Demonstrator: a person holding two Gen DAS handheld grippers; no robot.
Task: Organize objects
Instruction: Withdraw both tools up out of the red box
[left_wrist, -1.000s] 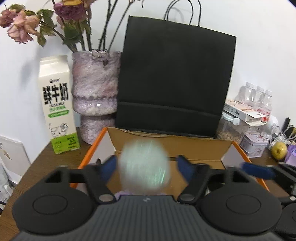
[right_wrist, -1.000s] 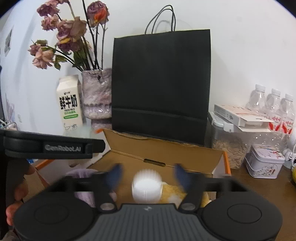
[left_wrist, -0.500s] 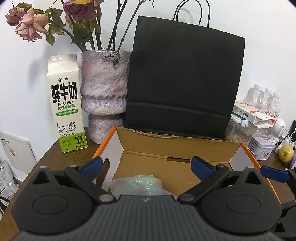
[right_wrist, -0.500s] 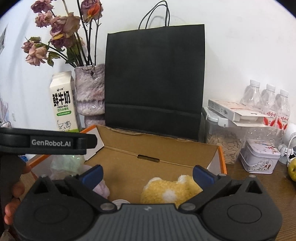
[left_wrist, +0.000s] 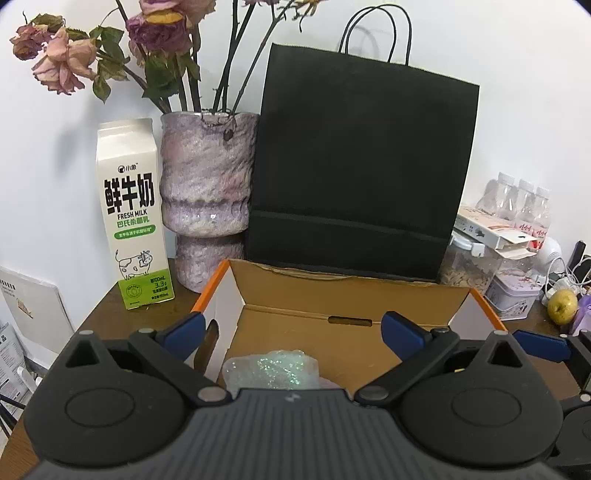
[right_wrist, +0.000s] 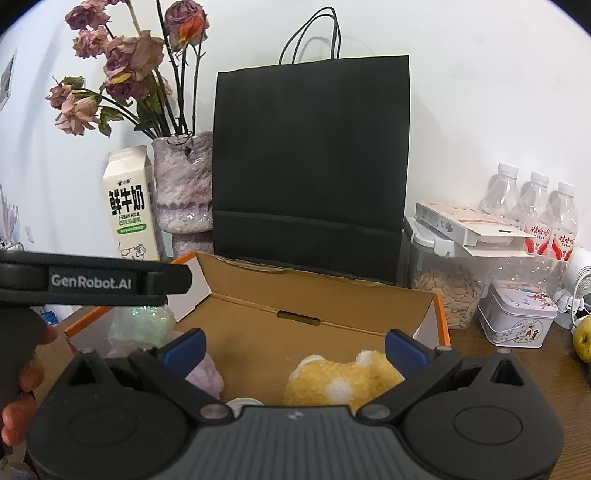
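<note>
One dark brown wooden bench (left_wrist: 107, 306) carries everything. Largest on it is one tall black paper bag (left_wrist: 362, 173) with cord handles, upright at 12 o'clock against the white wall. In front of it lies one open cardboard box (left_wrist: 343, 295) with orange outer edges, its raised flap touching the bag's base. At 10 o'clock stand one mottled purple vase (left_wrist: 207, 199) of dried roses and one white-and-green milk carton (left_wrist: 131, 214), just beside each other. At 2 o'clock, three clear water bottles (right_wrist: 532, 210), one seed-filled plastic jar (right_wrist: 447, 284), one small printed tin (right_wrist: 517, 317).

Inside the box: one yellow plush toy (right_wrist: 340, 380) toward its right end, one glittery pale-green wrapped bundle (left_wrist: 273, 369) toward its left end, one lilac fuzzy piece (right_wrist: 205, 376) between them. The box floor's far half is bare.

The left tool (left_wrist: 291, 328) and the right tool (right_wrist: 293, 347) each have their blue pads spread wide, having just been opening, with nothing pressed between them.
</note>
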